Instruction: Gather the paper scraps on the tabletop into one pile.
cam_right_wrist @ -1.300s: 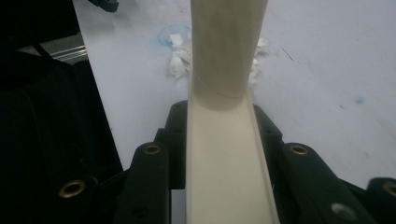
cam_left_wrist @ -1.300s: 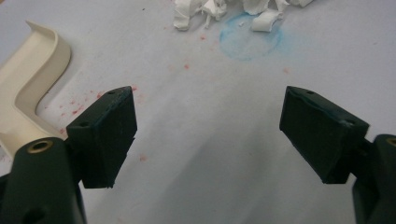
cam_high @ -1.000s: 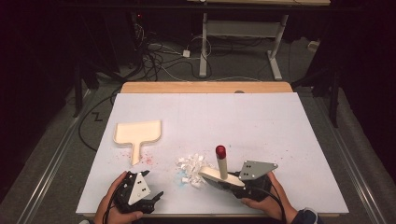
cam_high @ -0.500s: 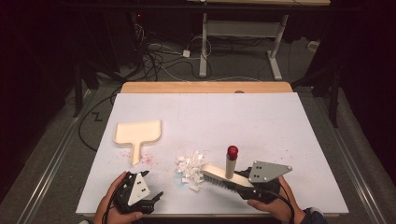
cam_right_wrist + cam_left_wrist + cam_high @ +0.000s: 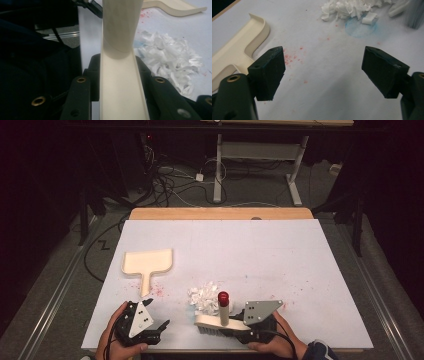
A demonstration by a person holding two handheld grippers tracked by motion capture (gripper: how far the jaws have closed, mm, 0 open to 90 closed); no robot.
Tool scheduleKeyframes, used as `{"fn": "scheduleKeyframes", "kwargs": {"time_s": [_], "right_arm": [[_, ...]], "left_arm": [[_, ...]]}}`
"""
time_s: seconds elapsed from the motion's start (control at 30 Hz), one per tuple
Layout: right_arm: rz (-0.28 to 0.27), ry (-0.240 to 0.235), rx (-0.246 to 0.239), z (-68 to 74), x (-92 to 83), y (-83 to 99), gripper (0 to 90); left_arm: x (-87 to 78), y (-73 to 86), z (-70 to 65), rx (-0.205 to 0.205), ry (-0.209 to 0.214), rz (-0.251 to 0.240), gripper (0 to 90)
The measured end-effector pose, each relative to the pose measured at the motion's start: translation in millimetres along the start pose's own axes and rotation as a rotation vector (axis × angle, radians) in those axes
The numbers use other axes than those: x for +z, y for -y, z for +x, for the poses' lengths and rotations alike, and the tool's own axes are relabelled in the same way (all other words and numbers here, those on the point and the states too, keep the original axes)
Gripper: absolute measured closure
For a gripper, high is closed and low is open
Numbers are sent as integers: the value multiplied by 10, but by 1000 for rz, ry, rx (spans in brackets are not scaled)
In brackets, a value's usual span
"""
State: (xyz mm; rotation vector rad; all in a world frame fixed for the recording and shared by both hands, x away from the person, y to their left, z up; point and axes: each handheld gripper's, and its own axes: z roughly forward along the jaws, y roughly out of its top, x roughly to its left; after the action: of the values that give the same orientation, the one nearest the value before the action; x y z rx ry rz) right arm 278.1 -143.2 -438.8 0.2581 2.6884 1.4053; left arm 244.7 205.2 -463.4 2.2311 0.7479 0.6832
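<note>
Right gripper (image 5: 227,326), at the near edge of the white table (image 5: 280,260), is clamping its jaws on the cream brush (image 5: 215,321); in the right gripper view the brush's back (image 5: 120,85) is sitting squarely between the two black jaws, both pressing on its sides, with the round handle (image 5: 121,25) standing straight ahead of them. In the high view the brush is lying along the table edge on the far-left side of this gripper, bristles pointing down at the table, and its handle with a red cap (image 5: 223,296) is sticking upright. The heap of white paper shreds (image 5: 204,296) is lying just beyond the brush head, close to or touching it; in the right gripper view the shreds (image 5: 170,57) are spreading out to the right of the jaws. Left gripper (image 5: 159,327) is resting near the table's front edge, well apart from the right one, its jaws standing wide with nothing between them. In the left gripper view bare table with red specks (image 5: 292,57) is showing between the jaws, the cream dustpan (image 5: 239,52) is lying just left of the left jaw, and the shreds (image 5: 347,8) are sitting farther ahead, beside a faint blue ring (image 5: 360,27). In the high view the dustpan (image 5: 147,262) is lying ahead of the left gripper, handle pointing back toward it.
</note>
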Motion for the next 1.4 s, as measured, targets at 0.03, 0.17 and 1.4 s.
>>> {"fn": "scheduleKeyframes", "kwargs": {"time_s": [0.03, 0.17, 1.4], "right_arm": [[-1, 3, -2, -39, 23, -7, 687], [-7, 42, -8, -231, 86, -56, 686], [31, 228, 38, -365, -350, 133, 686]], "left_arm": [[2, 1, -3, -1, 0, 0, 178], [25, -2, -22, 8, 10, 11, 178], [96, -18, -76, 37, 38, 36, 178]]}}
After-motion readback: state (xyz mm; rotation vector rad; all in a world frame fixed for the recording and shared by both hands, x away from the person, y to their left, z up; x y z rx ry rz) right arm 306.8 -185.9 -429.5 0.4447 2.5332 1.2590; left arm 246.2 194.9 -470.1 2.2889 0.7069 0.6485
